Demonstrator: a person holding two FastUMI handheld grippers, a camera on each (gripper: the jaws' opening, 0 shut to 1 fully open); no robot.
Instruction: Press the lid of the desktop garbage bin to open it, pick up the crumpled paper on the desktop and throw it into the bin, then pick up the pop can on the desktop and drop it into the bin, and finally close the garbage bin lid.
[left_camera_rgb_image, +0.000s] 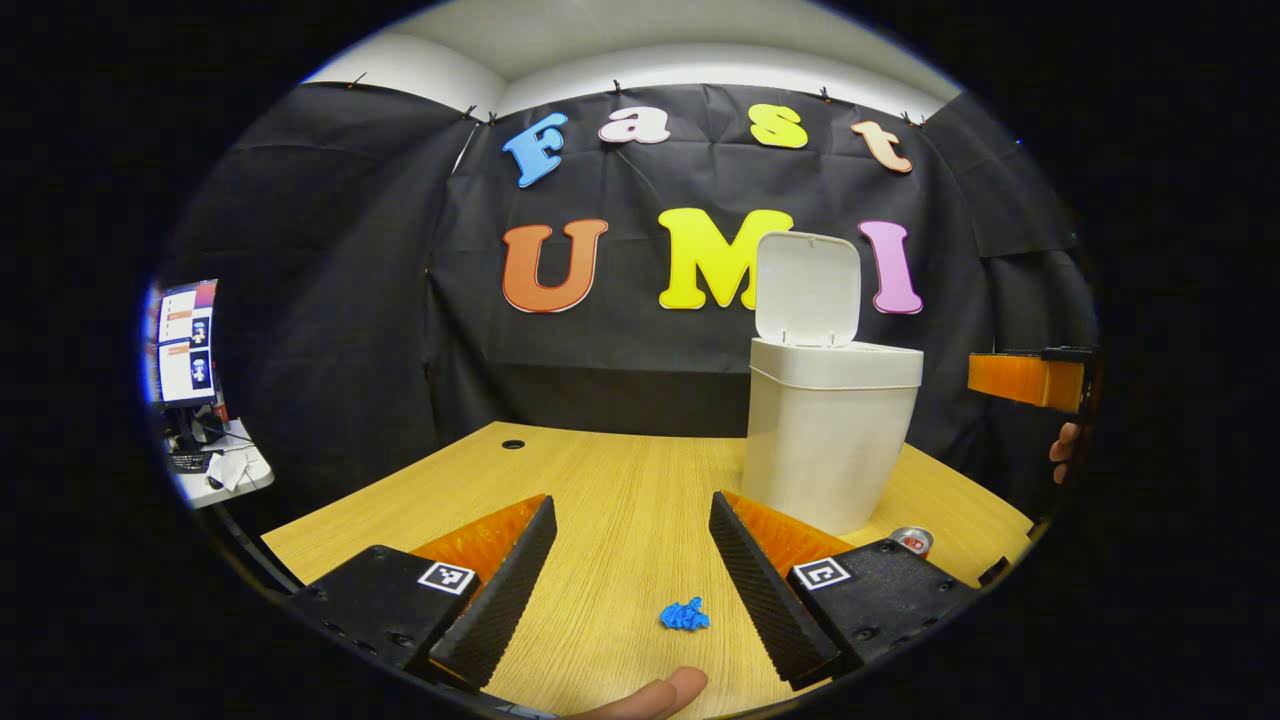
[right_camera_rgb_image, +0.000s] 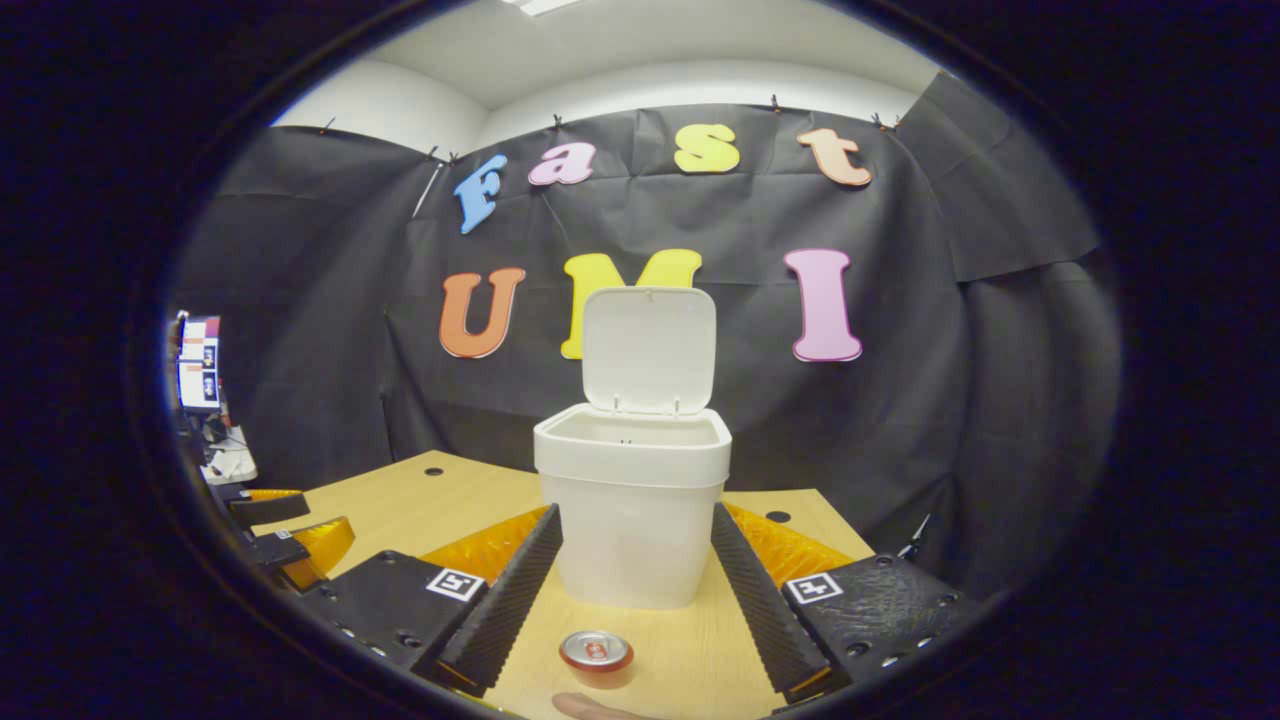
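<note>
Your left gripper (left_camera_rgb_image: 632, 545) hangs with jaws spread wide, nothing between them — the crumpled paper (left_camera_rgb_image: 685, 614) lies on the desktop (left_camera_rgb_image: 600, 480) just ahead. Your right gripper (right_camera_rgb_image: 635, 570) is likewise spread and empty, the pop can (right_camera_rgb_image: 595, 652) upright between its fingers, untouched. Bin (right_camera_rgb_image: 633, 520) stands behind the can, lid (right_camera_rgb_image: 650, 350) up.

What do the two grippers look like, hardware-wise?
Both alike. The left gripper and right gripper each have two long wedge-shaped fingers with ribbed inner faces, black blocky bases with screw holes, and a square black-and-white tag on each base. No cables or sleeves visible.
</note>
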